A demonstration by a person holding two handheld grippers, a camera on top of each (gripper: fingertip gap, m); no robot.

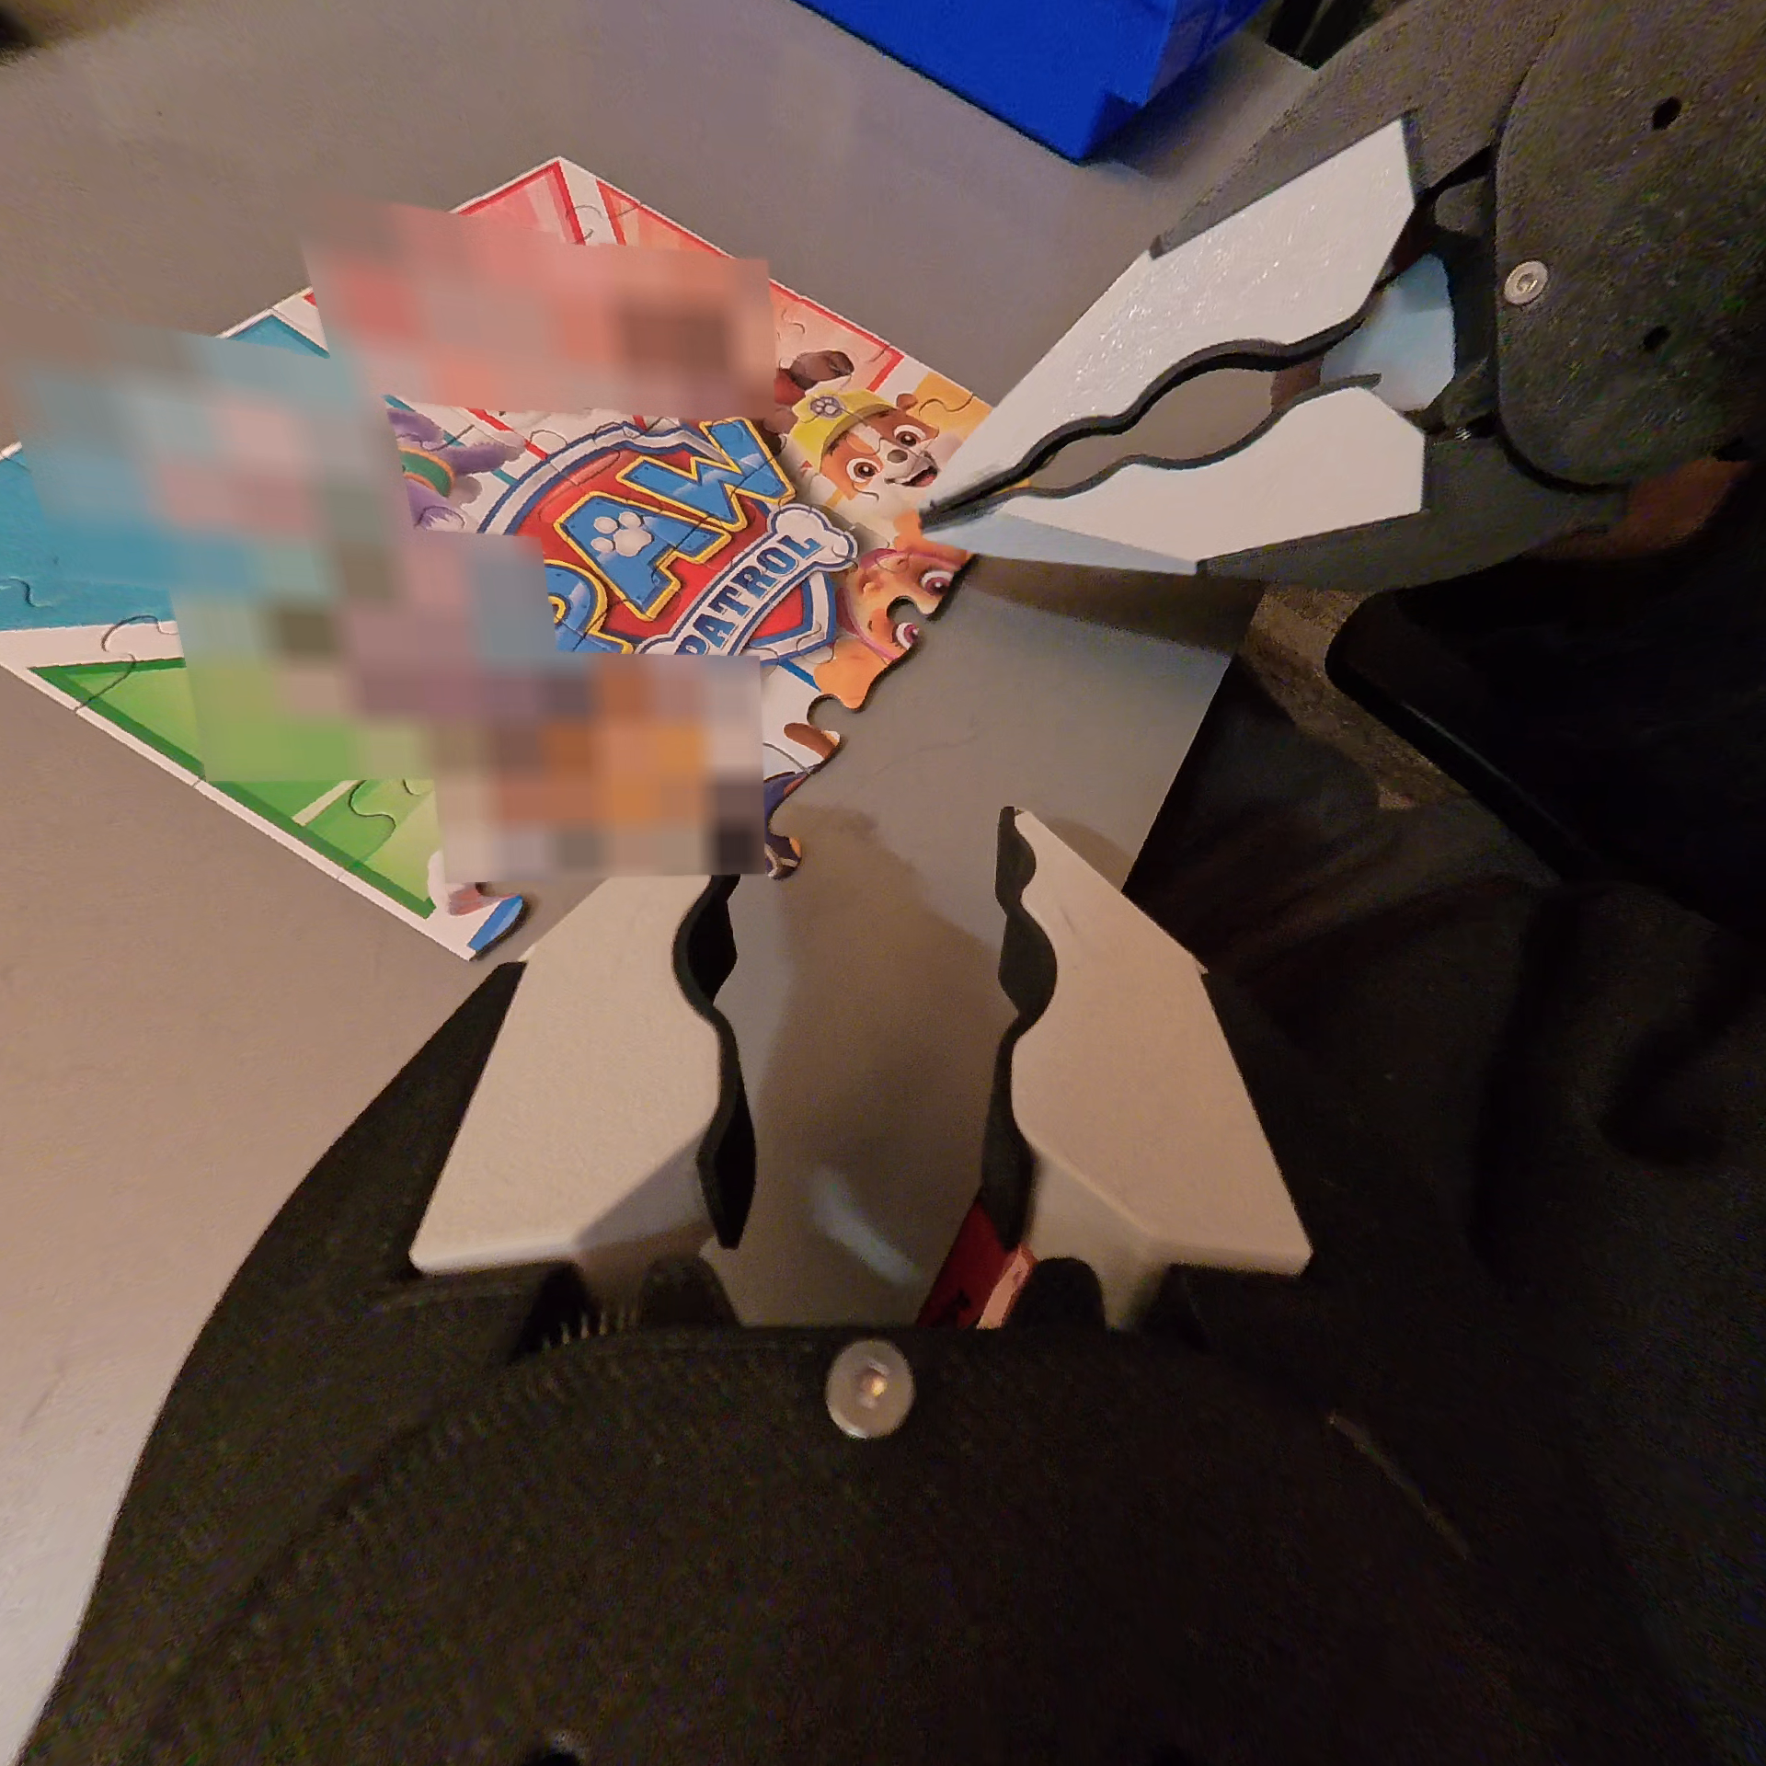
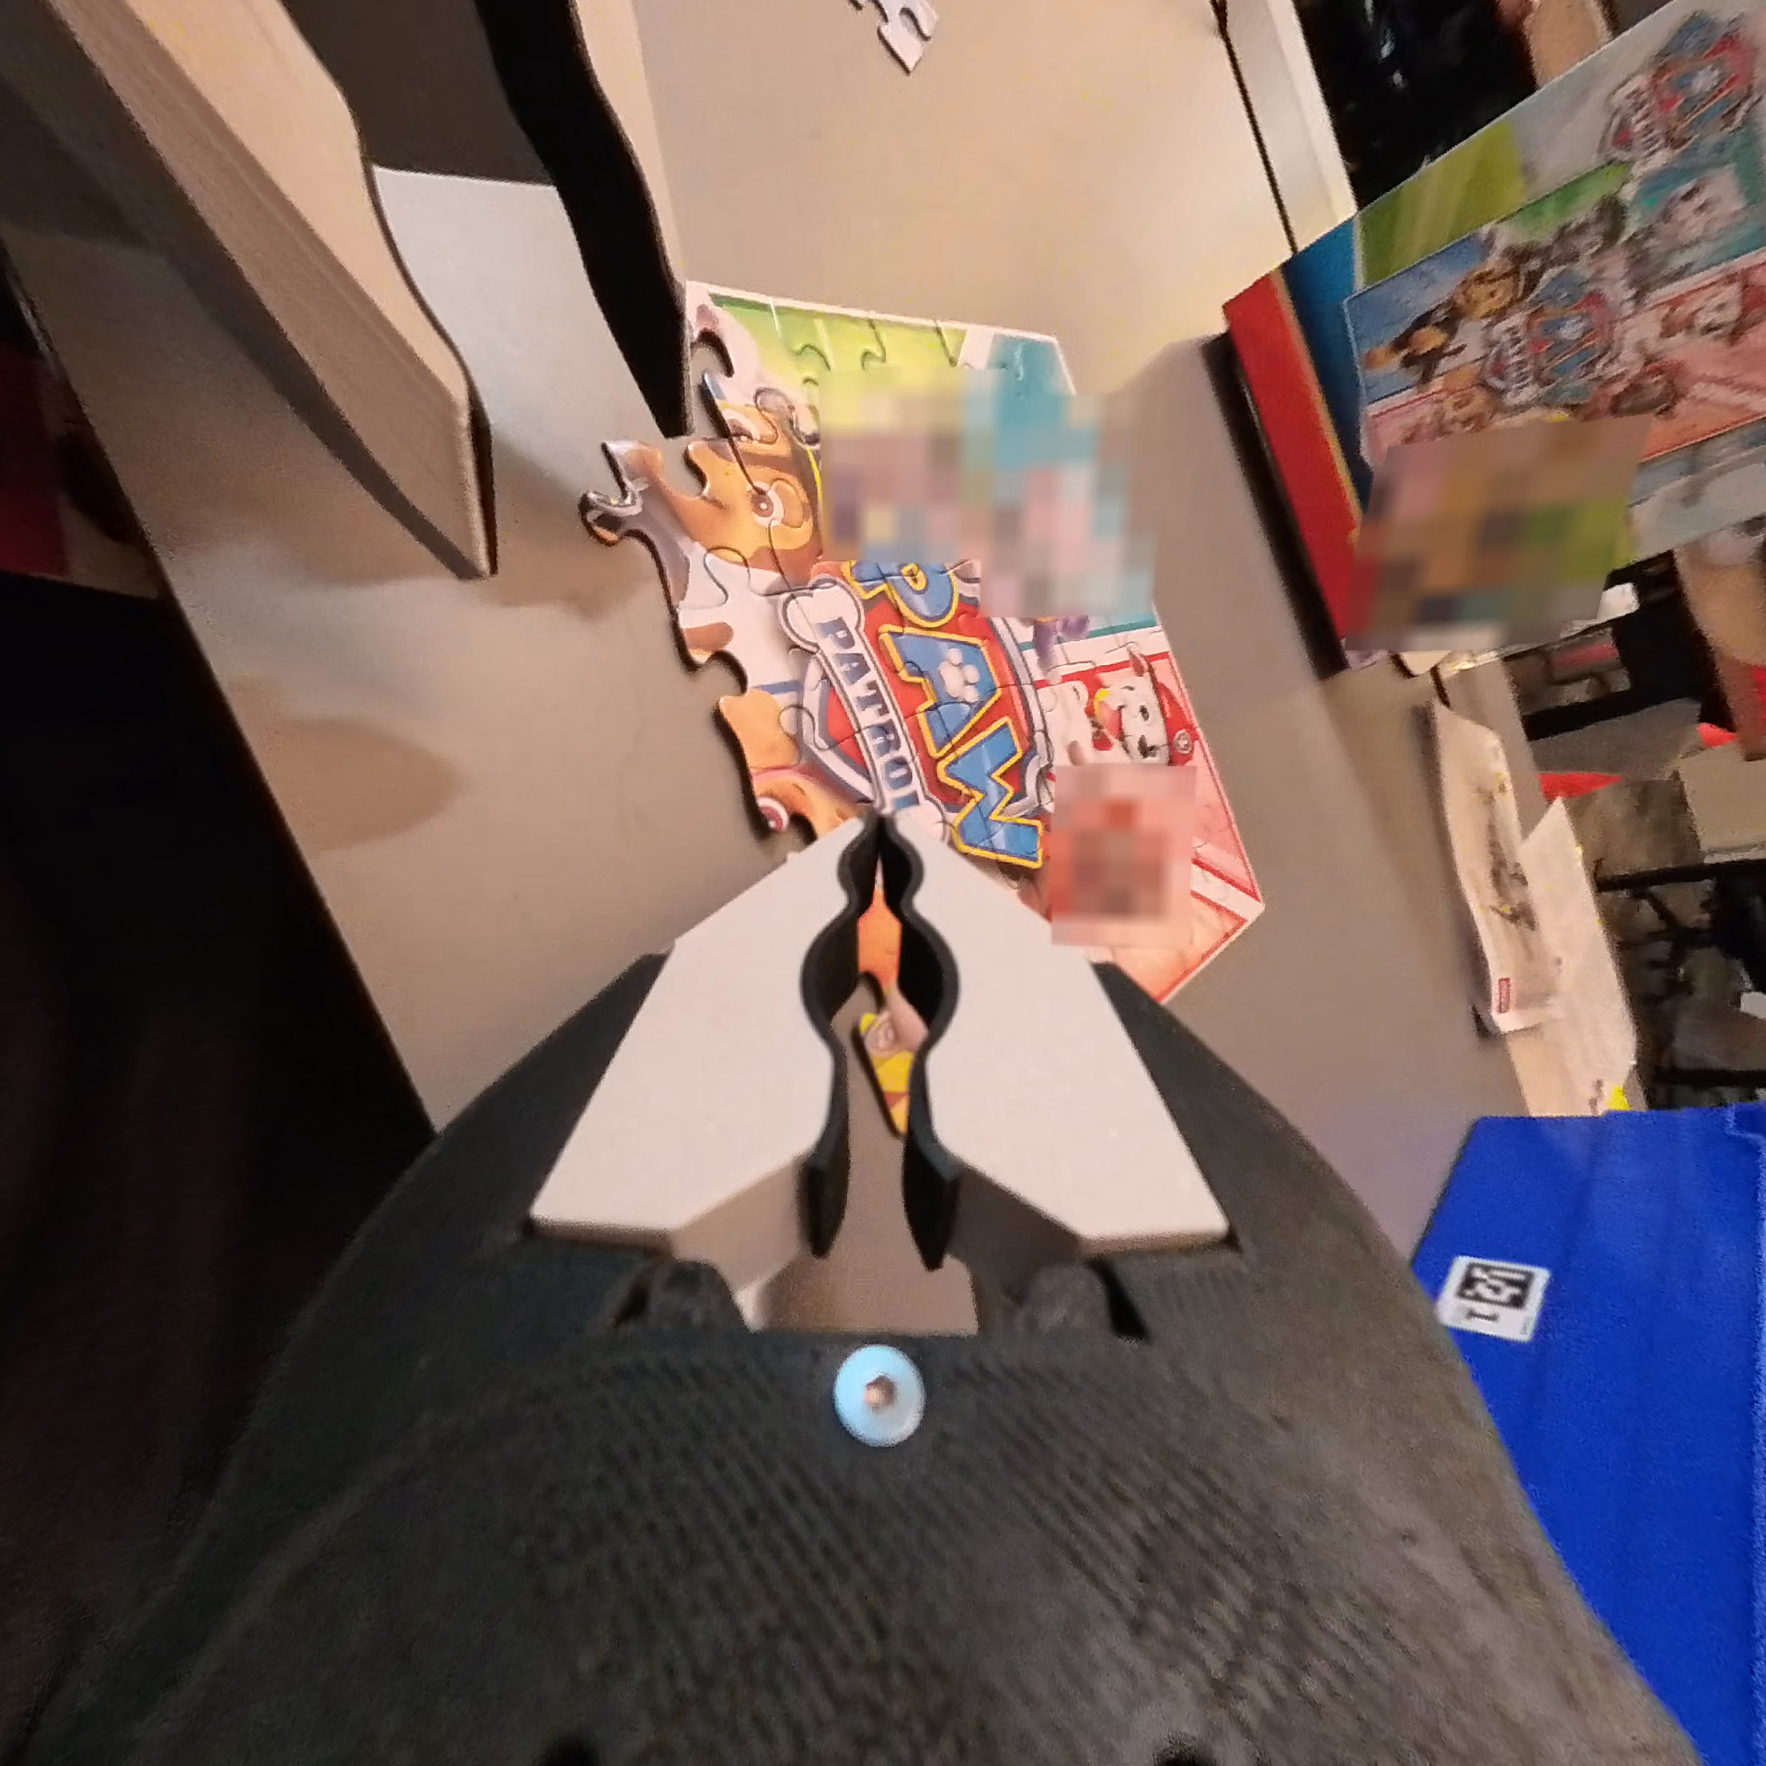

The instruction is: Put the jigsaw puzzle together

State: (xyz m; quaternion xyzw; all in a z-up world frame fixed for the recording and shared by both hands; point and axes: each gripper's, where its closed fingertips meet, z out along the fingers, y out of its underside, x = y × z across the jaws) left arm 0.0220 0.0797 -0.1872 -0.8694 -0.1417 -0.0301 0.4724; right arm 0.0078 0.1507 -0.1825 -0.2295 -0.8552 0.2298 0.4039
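A partly assembled cartoon jigsaw puzzle (image 1: 669,535) lies flat on the grey table (image 1: 172,1003); its near right edge is ragged with open tabs. My left gripper (image 1: 860,860) is open and empty, just above the bare table beside that ragged edge. My right gripper (image 1: 927,516) comes in from the upper right, its tips together and touching the puzzle's edge. In the right wrist view the right gripper (image 2: 879,829) is shut with its tips down on the puzzle (image 2: 908,688); nothing shows between the pads. The open left gripper (image 2: 578,497) shows at the upper left.
A blue bin (image 1: 1032,57) stands at the back, and also shows in the right wrist view (image 2: 1625,1338). The puzzle's picture box (image 2: 1491,382) stands upright past the puzzle. A loose piece (image 2: 903,29) lies farther off. Papers (image 2: 1510,908) lie beside the table. The table edge (image 1: 1185,764) drops to dark floor. The left gripper's tips are roughly 8 centimetres from the right gripper's.
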